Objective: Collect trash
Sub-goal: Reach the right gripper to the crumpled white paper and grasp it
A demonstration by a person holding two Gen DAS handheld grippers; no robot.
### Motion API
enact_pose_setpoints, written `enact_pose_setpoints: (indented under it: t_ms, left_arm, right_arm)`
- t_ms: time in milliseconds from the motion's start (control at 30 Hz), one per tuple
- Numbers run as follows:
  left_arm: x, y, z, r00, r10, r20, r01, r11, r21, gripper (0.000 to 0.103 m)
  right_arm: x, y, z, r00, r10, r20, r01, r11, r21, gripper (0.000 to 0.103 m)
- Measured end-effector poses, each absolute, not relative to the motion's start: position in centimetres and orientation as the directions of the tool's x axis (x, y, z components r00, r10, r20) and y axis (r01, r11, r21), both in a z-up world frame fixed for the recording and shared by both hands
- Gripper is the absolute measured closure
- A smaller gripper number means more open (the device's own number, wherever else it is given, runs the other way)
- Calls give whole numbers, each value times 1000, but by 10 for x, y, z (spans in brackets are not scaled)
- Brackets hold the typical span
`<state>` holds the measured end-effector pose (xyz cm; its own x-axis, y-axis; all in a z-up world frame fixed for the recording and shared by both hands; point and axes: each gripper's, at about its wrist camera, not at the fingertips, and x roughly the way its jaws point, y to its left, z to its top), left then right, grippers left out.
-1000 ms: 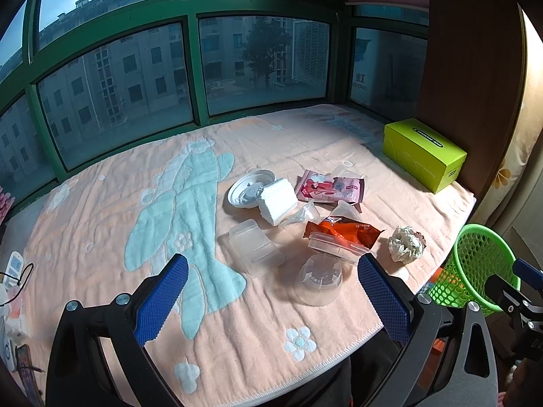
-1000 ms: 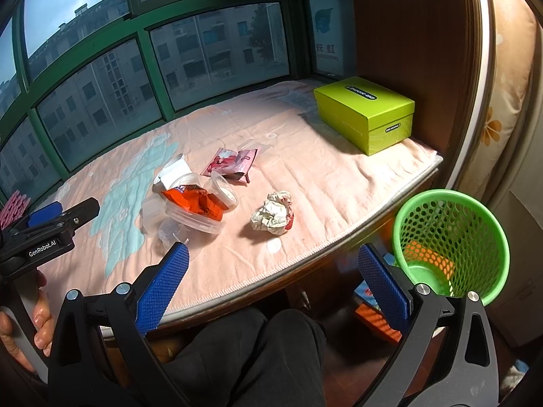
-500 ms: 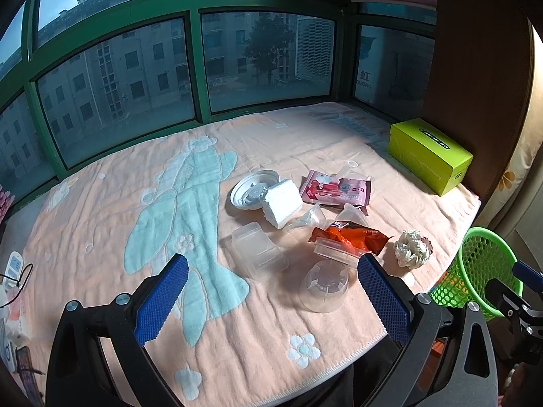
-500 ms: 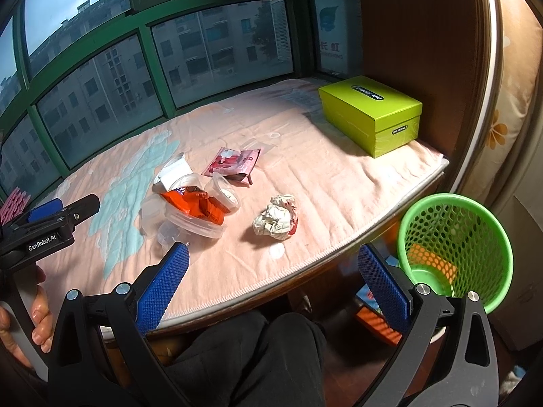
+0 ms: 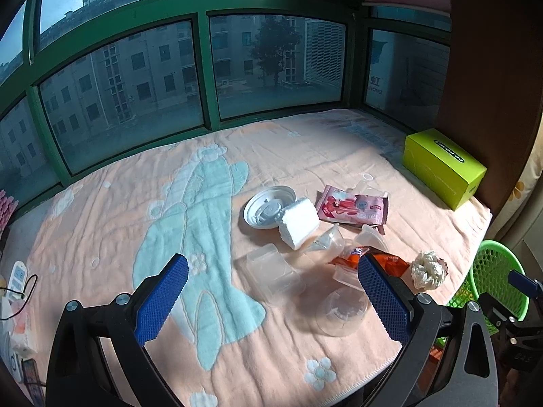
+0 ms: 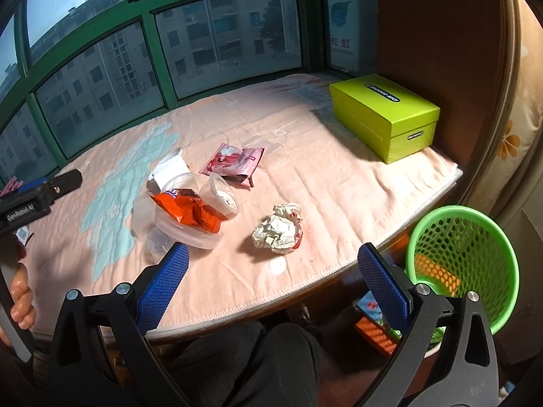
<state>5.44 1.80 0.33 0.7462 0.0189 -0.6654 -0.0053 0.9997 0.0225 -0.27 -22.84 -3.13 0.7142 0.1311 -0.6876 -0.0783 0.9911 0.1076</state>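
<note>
Trash lies in a cluster on the peach blanket: a crumpled paper ball (image 6: 278, 229) (image 5: 428, 269), an orange wrapper (image 6: 190, 212) (image 5: 390, 260) on clear plastic containers (image 5: 271, 273), a white foam block (image 5: 298, 222), a round white lid (image 5: 268, 205) and a pink packet (image 5: 353, 205) (image 6: 234, 161). A green mesh basket (image 6: 465, 264) (image 5: 499, 271) stands on the floor off the blanket's right edge. My left gripper (image 5: 271, 305) is open and empty above the near containers. My right gripper (image 6: 271, 291) is open and empty over the blanket's front edge, short of the paper ball.
A lime-green box (image 6: 383, 115) (image 5: 444, 166) sits at the far right against a brown wall. Green-framed windows (image 5: 203, 78) bound the back. The person's dark-trousered legs (image 6: 244, 363) are below the front edge. Small items (image 5: 17, 305) lie at the far left.
Both grippers have drifted slightly forward and up over the blanket; the views shifted a little. Nothing was picked up and the trash has not moved.
</note>
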Motion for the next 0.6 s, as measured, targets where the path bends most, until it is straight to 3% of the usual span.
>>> enact_pose_setpoints:
  t_ms: [267,600]
  left_arm:
    - [72,28,-2,734,12,-680,4,1000,22,6]
    - [90,44,-9,706,-65,-705,43,998,-49,6]
  right_arm:
    - [29,-234,-56,665,135,-734,-71,991,117,5]
    - [69,-235,-90,595,156,-788,-81,988,134,19]
